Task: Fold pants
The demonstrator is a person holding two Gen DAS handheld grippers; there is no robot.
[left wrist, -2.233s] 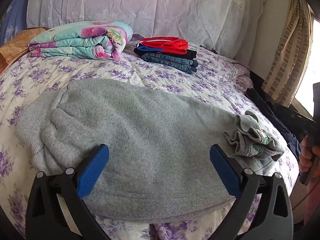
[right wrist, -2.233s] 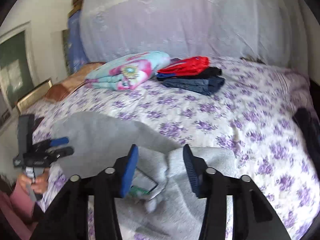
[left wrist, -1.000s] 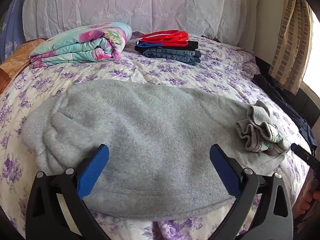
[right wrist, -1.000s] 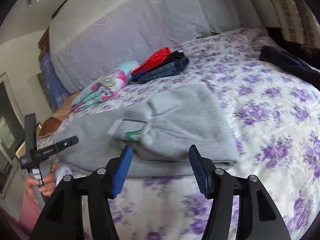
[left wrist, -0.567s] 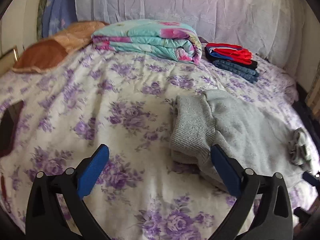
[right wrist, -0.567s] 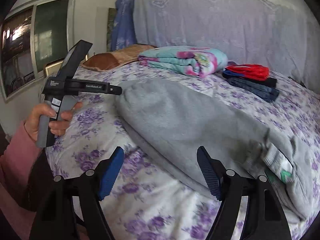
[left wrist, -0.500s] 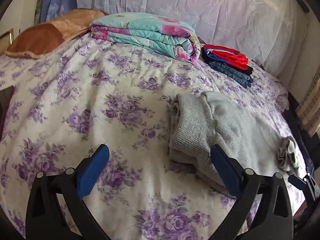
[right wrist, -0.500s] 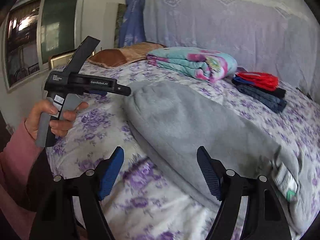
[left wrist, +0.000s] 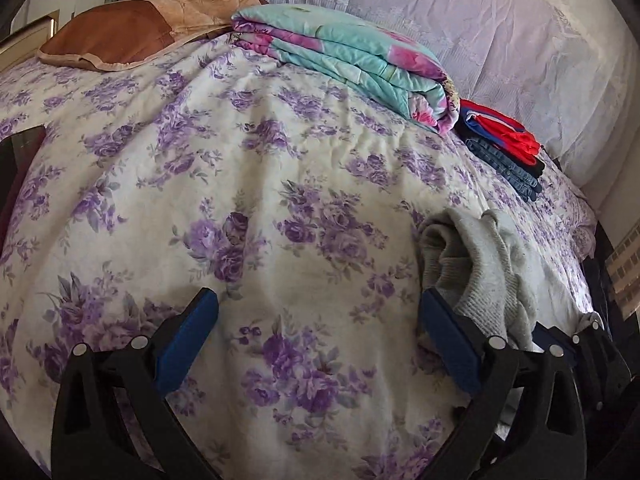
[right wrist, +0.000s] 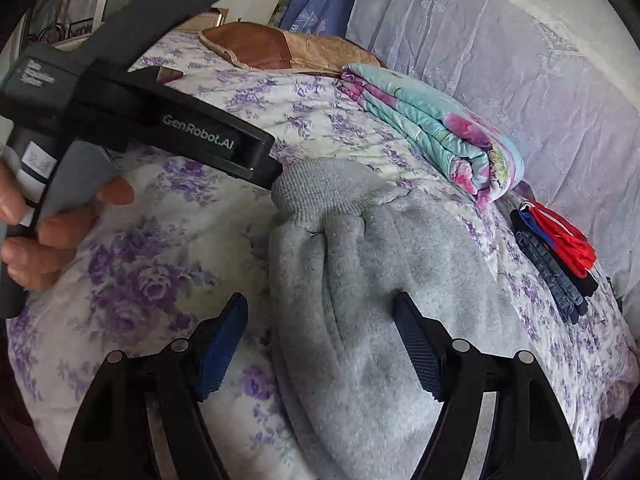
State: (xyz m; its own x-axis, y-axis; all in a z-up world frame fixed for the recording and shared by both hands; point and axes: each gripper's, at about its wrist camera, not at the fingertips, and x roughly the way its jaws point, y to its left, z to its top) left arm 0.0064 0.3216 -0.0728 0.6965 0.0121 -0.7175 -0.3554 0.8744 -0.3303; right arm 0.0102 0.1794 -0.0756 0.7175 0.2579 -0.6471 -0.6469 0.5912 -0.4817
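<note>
Floral bed [left wrist: 240,184], rumpled grey pants [right wrist: 380,280]

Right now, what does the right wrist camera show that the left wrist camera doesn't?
Only the right wrist view shows the hand holding the left gripper's handle, and the ribbed cuff of the grey pants spread below the right gripper, whose open jaws have just been opening. Only the left wrist view shows the left gripper, open over bare bedspread. Both show the pants, folded floral quilt, stacked clothes and brown pillow.
</note>
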